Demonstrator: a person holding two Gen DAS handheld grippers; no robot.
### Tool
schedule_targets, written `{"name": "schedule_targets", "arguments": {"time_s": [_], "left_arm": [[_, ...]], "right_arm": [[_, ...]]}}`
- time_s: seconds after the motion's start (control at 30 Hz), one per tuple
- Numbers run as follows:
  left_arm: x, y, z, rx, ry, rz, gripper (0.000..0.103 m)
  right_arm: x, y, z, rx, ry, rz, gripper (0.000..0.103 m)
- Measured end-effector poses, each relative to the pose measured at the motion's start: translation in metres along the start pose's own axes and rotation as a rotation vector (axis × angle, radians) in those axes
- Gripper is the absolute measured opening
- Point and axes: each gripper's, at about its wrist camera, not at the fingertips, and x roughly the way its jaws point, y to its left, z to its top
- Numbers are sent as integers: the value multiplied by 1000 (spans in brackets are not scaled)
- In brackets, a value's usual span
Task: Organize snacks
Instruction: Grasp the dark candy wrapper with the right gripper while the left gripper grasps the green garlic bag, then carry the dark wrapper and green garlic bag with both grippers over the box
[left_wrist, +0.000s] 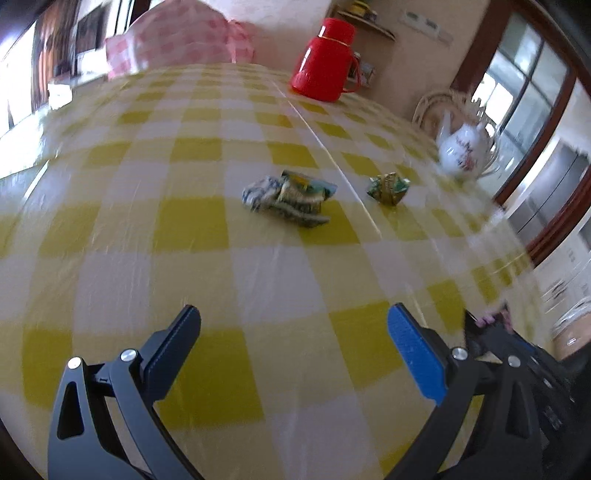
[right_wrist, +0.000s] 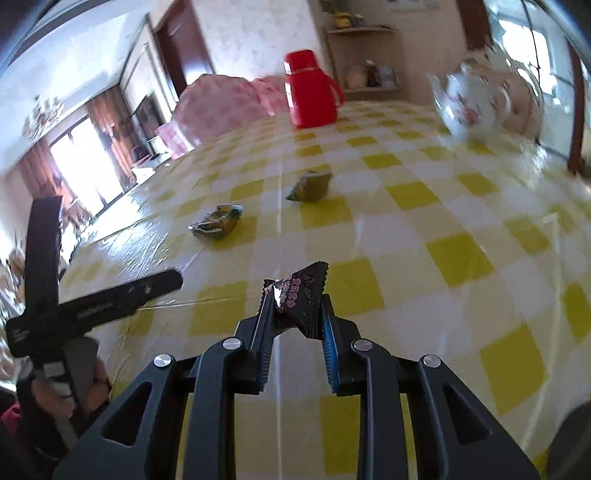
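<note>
Yellow-checked worktop, left claw spread apart and holding nothing at 6 o'clock, crumpled snack packet at centre, green snack packet just to its 3 o'clock, red flask at 12, white teapot at 2, right claw clamped on a dark snack packet above the worktop.

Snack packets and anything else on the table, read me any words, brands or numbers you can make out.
Nothing reads clearly.
Dark packet in the right gripper: pink print, too blurred to read.
Crumpled packet: print blurred.
Green packet: print blurred.
Teapot: floral pattern, no text.
Red thermos: none visible.
</note>
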Motion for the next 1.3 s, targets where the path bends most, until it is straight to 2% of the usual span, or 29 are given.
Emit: {"name": "schedule_targets", "arguments": {"time_s": [0.13,0.23,0.37,0.47,0.57,0.6,0.63,0.73,0.8,0.83,1.1,1.3], "left_arm": [[27,-15,22,103,22,52,101],[45,-23,38,129,38,18,101],[67,-34,59,156,40,52,101],[80,-35,70,160,67,49,101],[89,-42,73,236,95,63,100],[89,-44,71,261,96,70,97],[88,-47,69,287,93,79,88],[80,-52,65,322,63,67,50],[77,-51,62,299,56,36,48],[74,-51,60,296,45,29,38],[34,-58,47,261,-28,-70,38],[-2,-71,22,278,-73,-93,38]], "right_arm": [[7,1,-1,-8,22,-12,24],[9,3,1,-11,21,-15,24],[8,-2,3,4,16,-12,25],[8,-3,3,14,17,-8,25],[8,-3,4,11,16,-3,25],[7,-3,4,11,15,-1,25],[7,-3,5,10,14,0,25],[6,-4,5,12,10,-2,25],[7,-4,4,14,13,-6,25],[8,-4,4,17,15,-9,25],[7,-12,3,53,16,-5,25],[4,-10,2,43,1,1,25]]}}
